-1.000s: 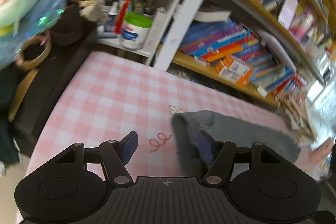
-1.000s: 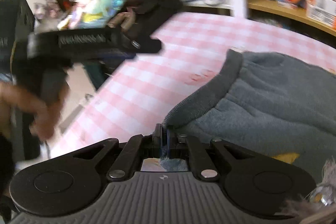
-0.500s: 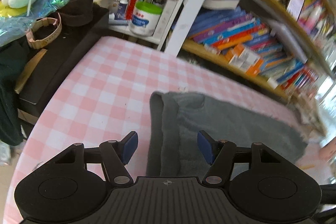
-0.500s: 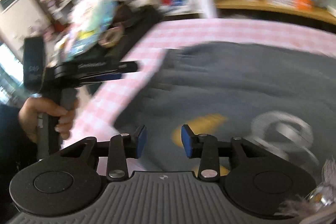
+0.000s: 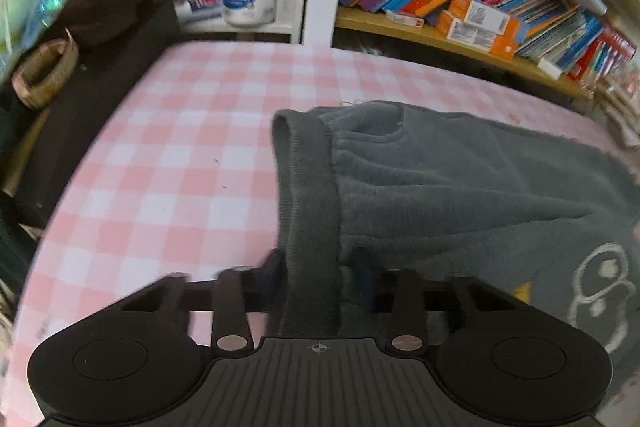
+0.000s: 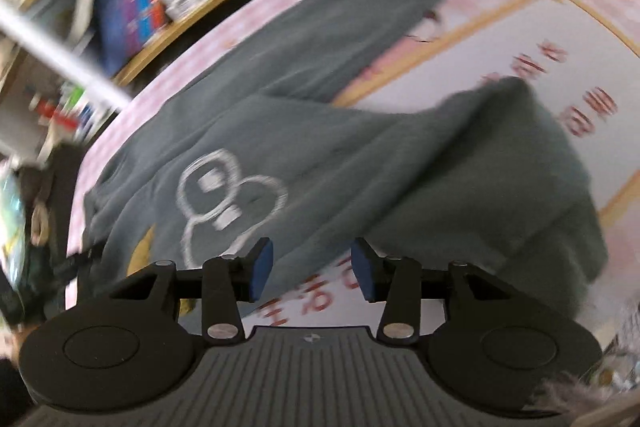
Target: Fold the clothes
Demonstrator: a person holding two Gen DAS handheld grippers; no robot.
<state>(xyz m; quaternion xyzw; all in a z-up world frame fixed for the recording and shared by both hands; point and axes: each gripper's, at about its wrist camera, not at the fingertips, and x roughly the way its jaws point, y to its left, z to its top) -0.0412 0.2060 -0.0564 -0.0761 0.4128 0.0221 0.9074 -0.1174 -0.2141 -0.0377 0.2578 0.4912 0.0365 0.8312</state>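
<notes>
Grey sweatpants (image 5: 460, 187) lie spread on the pink-check bench (image 5: 180, 147), long axis running from the ribbed waistband (image 5: 308, 195) at the left end out toward the two legs on the far right. In the right wrist view the legs fan apart, one reaching up toward the shelf side, the other draped over a white printed mat (image 6: 500, 59).

Left tongs (image 5: 316, 275) sit right at the waistband: band runs straight up between the two fingers, approx along the pointing line, so left hand is the nearer one for that end. Jaws closing, narrow by now, with the band between them; motion blur on the tips, so can't tell whether the pads press the cloth yet. Looks like a pinch about to land.

Right tongs (image 6: 312, 269) hang over the pants' lower edge, near the white snowman print (image 6: 224, 195). Jaws opening, about mid-width, blue pads clear. Nothing held; cloth edge and mat show in the gap below.
</notes>
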